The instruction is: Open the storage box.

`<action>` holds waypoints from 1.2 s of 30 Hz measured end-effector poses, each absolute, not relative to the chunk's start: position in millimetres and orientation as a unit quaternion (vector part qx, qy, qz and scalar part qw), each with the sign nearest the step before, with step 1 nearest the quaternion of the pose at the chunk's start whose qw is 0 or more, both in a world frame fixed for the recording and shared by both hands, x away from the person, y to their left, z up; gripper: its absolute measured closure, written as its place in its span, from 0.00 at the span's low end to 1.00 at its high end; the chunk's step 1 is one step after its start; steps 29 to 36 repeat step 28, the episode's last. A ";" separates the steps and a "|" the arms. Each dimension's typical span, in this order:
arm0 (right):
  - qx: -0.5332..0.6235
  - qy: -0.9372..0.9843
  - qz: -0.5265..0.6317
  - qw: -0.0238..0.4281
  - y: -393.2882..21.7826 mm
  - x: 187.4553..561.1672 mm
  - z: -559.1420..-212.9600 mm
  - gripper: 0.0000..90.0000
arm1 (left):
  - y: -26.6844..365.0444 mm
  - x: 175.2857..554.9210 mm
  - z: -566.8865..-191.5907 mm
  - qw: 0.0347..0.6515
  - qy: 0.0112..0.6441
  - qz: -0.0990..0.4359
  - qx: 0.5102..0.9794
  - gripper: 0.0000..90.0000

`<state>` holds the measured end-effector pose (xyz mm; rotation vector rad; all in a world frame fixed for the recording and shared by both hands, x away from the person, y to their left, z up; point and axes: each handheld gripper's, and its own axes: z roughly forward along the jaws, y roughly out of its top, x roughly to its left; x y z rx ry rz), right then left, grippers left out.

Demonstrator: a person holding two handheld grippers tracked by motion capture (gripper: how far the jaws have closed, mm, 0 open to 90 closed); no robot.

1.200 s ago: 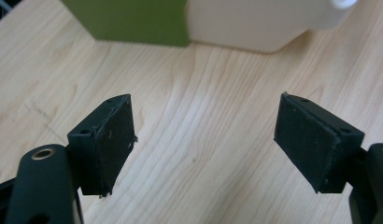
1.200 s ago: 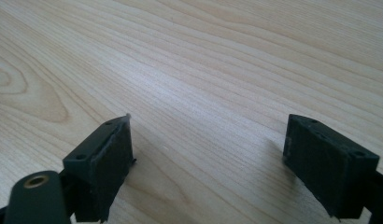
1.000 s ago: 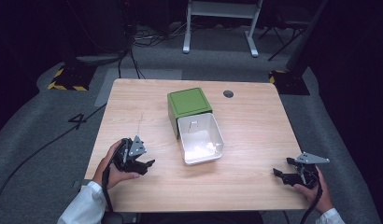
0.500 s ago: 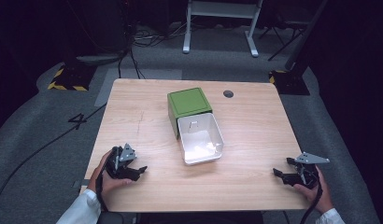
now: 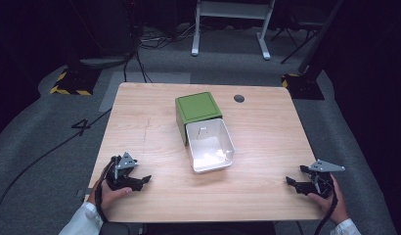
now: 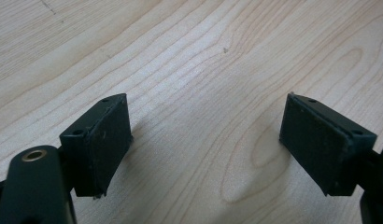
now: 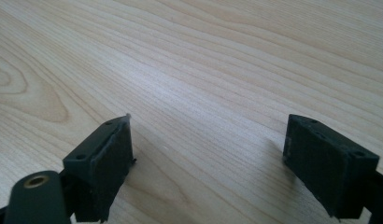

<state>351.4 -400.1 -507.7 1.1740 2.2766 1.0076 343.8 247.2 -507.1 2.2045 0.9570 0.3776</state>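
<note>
A green box (image 5: 196, 107) stands in the middle of the wooden table (image 5: 267, 127), with a white open drawer or tray (image 5: 211, 145) drawn out toward me; the tray looks empty. My left gripper (image 5: 143, 180) rests low at the table's front left, held by a hand, jaws wide apart. In the left gripper view the left gripper (image 6: 206, 140) is open over bare wood with nothing between its pads. My right gripper (image 5: 292, 182) sits at the front right, also open. In the right gripper view the right gripper (image 7: 208, 163) frames bare wood.
A dark round cable hole (image 5: 239, 98) sits in the table behind the box. Grey carpet with cables surrounds the table, and a white frame's legs (image 5: 228, 24) stand beyond the far edge. Yellow-black tape marks (image 5: 66, 90) lie on the floor at left.
My left gripper has drawn back toward the table's front-left edge and lower onto the wood. The right gripper has stayed put.
</note>
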 end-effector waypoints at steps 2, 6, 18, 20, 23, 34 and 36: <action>0.419 0.811 0.359 0.193 -400.1 351.4 -507.7 0.18 | 247.2 343.8 -507.1 0.347 0.369 0.146 0.850 0.19; 0.419 0.811 0.359 0.193 -400.1 351.4 -507.7 0.18 | 247.3 344.0 -507.1 0.347 0.369 0.146 0.850 0.19; 0.418 0.811 0.359 0.193 -400.2 351.5 -507.7 0.18 | 247.9 345.0 -507.2 0.347 0.373 0.146 0.848 0.19; 0.418 0.811 0.359 0.193 -400.1 351.4 -507.7 0.18 | 248.3 345.6 -507.1 0.346 0.375 0.149 0.847 0.19; 0.418 0.811 0.359 0.193 -400.2 351.4 -507.7 0.18 | 248.3 346.0 -507.2 0.347 0.376 0.150 0.846 0.19; 0.418 0.811 0.359 0.193 -400.2 351.4 -507.7 0.18 | 248.5 346.3 -507.1 0.346 0.377 0.151 0.846 0.19; 0.418 0.811 0.359 0.193 -400.2 351.4 -507.7 0.18 | 248.5 346.3 -507.1 0.346 0.377 0.151 0.846 0.19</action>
